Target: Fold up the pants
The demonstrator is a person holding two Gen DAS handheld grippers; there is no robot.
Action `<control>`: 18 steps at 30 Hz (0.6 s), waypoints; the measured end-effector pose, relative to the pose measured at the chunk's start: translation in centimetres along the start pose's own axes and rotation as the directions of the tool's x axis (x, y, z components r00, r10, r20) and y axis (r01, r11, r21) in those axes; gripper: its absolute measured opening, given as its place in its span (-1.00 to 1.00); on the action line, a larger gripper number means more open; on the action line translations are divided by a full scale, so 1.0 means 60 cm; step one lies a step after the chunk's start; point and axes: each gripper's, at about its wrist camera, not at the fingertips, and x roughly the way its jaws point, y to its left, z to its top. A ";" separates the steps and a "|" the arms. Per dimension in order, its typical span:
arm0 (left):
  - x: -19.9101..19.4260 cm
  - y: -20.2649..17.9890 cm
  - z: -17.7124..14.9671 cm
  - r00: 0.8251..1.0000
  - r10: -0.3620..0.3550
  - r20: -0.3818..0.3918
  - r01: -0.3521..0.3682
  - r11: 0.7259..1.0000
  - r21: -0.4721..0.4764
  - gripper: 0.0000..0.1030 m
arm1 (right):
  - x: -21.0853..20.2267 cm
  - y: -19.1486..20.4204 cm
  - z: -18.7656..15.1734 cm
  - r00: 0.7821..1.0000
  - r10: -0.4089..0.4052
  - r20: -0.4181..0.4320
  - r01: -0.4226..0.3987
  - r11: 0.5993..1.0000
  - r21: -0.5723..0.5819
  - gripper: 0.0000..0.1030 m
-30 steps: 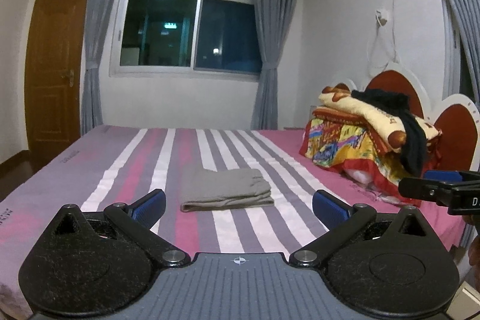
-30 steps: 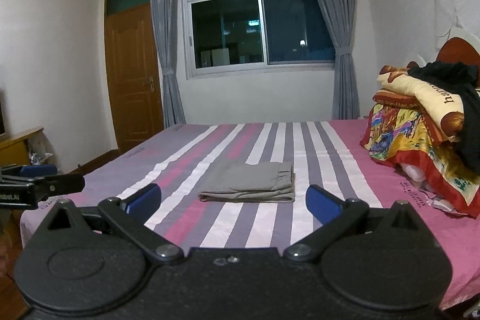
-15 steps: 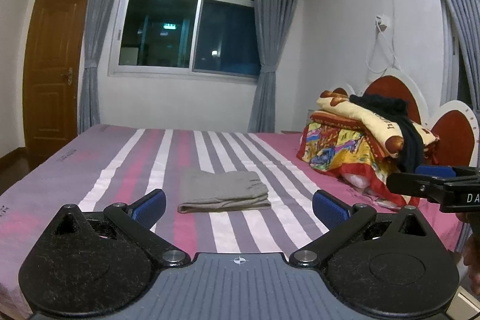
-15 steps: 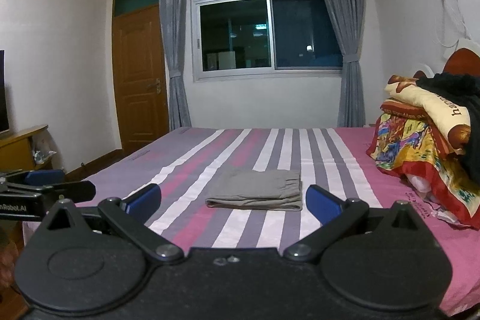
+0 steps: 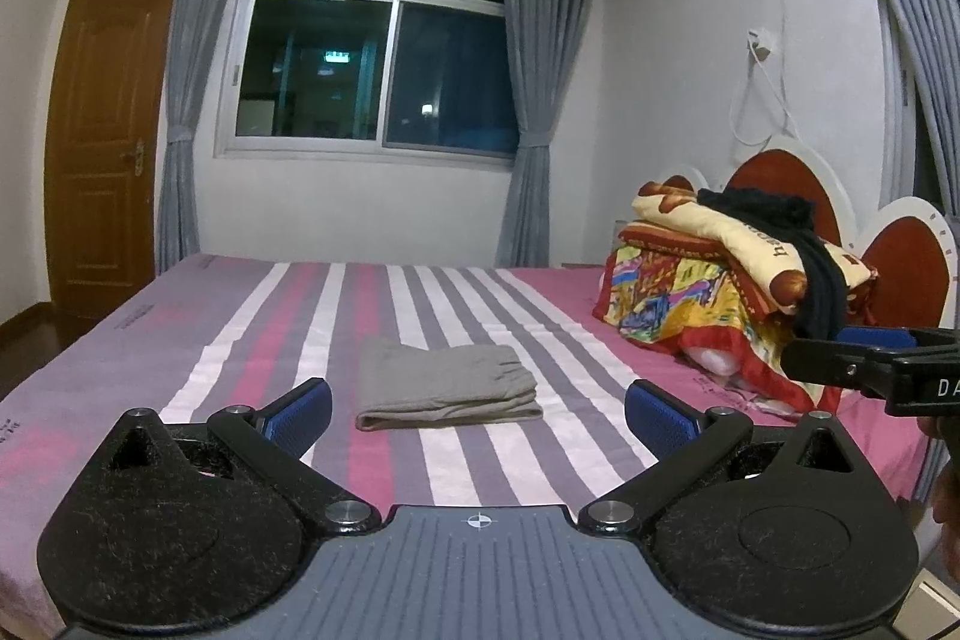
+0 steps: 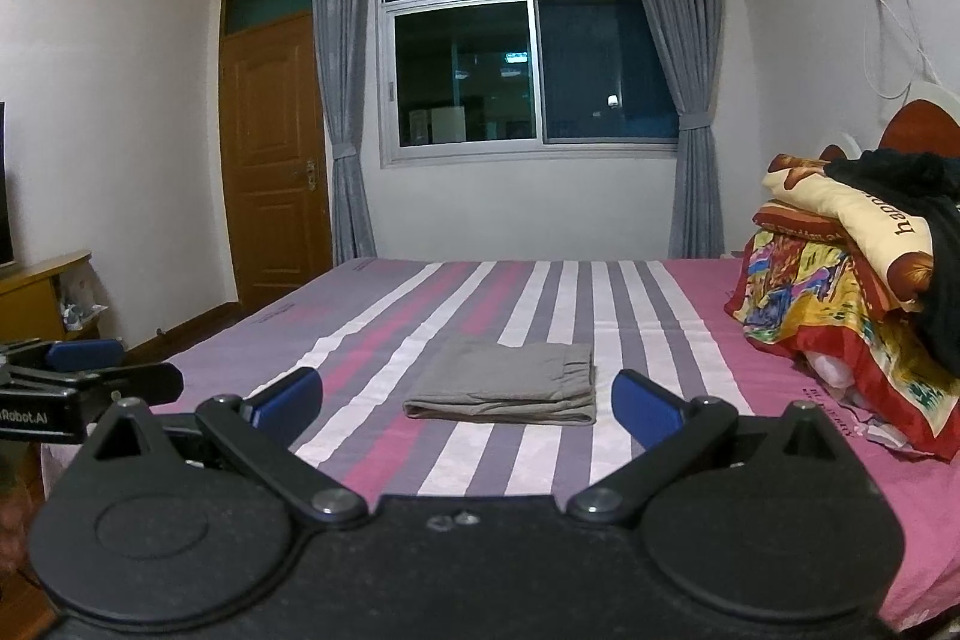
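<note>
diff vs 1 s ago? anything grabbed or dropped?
Both claws tilted up and drew back from the bed: the folded gray pants sit lower in each view and more ceiling shows. Left claw and right claw stayed open and empty; nothing grabbed or dropped. Pants kept their place on the striped bedsheet, still folded; bedding pile unchanged.

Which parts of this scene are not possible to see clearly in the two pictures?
- pants: inner folded layers hidden, both views.
- bedding pile: cut by the right wrist view's edge.
- text on the sheet: too small, left wrist view.
- right gripper: cut off in the left wrist view.
</note>
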 end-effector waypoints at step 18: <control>-0.002 0.004 0.002 1.000 0.004 0.001 -0.004 1.000 -0.001 1.00 | 0.001 0.004 0.007 1.000 -0.004 0.006 0.004 1.000 -0.010 1.00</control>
